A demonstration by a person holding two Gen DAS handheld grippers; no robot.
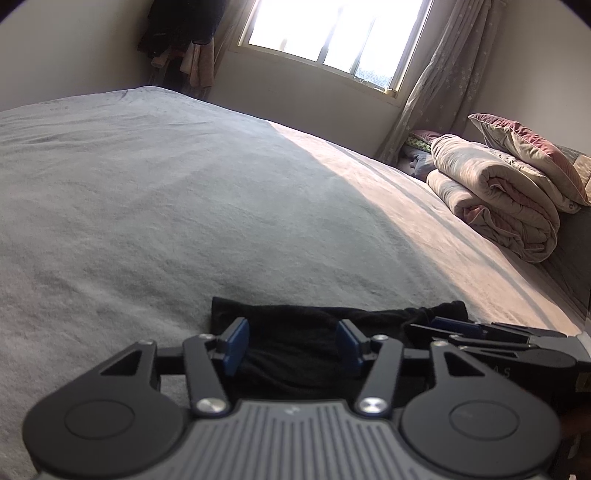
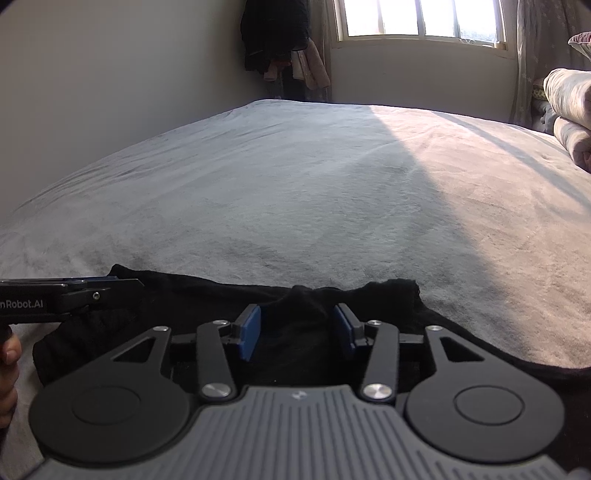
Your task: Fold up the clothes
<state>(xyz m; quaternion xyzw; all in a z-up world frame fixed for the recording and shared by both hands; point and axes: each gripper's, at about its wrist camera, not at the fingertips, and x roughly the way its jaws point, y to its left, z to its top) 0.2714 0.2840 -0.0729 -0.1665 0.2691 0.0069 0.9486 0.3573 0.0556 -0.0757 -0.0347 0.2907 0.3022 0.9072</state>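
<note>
A black garment (image 1: 295,325) lies flat at the near edge of the grey bed (image 1: 184,192). My left gripper (image 1: 293,343) rests low over it, blue pads spread apart, with the cloth lying between them and not pinched. In the right wrist view the same black garment (image 2: 207,295) stretches across the bed's front, and a small hump of it rises between the blue pads of my right gripper (image 2: 296,332), which stand apart and do not press it. The right gripper (image 1: 424,325) shows side-on at the left view's right edge. The left gripper (image 2: 125,284) enters the right view from the left.
A rolled quilt (image 1: 498,192) with a pillow (image 1: 528,151) on top sits at the bed's right side. A window (image 1: 332,29) and curtain (image 1: 443,74) are behind it. Dark clothes (image 1: 181,33) hang in the far corner. A person's hand (image 2: 7,354) shows at the left edge.
</note>
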